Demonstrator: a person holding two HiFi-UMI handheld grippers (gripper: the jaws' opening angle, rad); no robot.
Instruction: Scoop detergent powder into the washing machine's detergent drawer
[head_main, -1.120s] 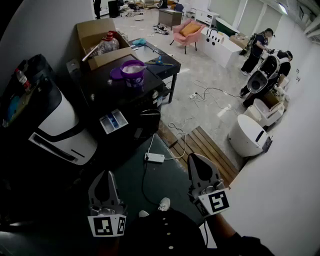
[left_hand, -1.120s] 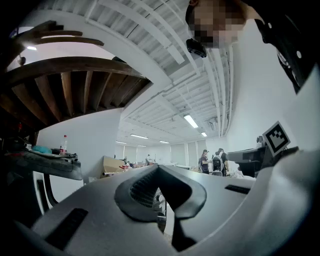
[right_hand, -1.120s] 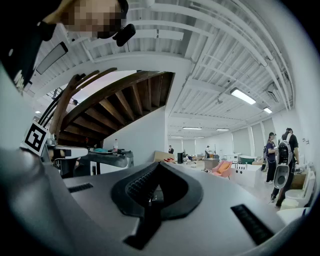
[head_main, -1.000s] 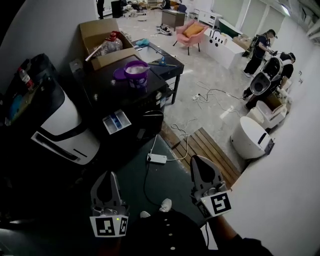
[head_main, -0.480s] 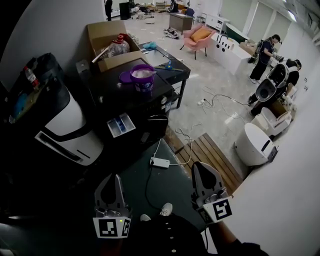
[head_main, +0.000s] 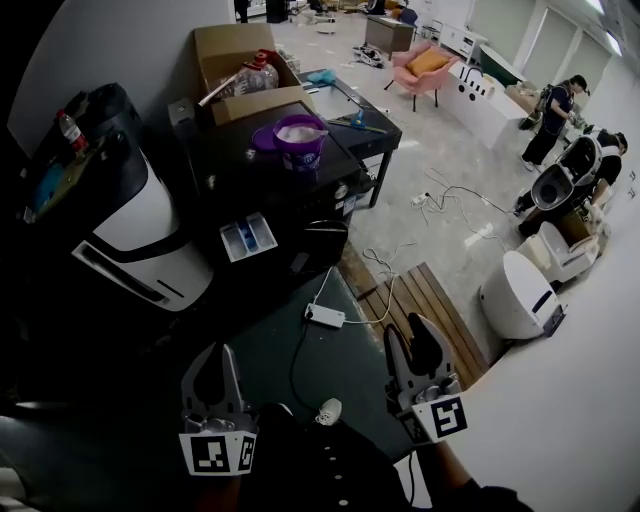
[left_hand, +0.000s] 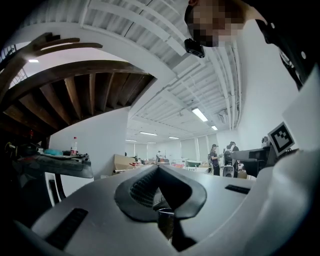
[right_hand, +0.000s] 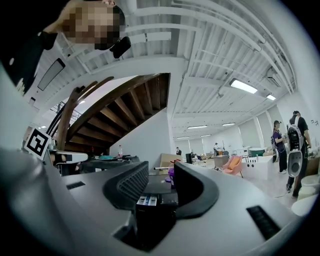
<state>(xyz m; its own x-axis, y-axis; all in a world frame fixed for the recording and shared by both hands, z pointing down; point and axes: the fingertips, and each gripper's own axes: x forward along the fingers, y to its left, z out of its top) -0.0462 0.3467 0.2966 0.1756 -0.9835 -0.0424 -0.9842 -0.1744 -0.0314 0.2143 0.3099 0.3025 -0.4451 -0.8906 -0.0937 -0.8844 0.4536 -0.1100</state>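
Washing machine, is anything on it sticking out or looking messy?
The detergent drawer sticks out of the washing machine, pulled open. On top, the purple tub stands open, its lid beside it. A power strip lies loose in front.

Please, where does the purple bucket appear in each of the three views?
Head view: purple bucket at upper centre, just below the cardboard box.
Left gripper view: not visible.
Right gripper view: small, near the centre.
Shared landmark: the cardboard box, in all three.
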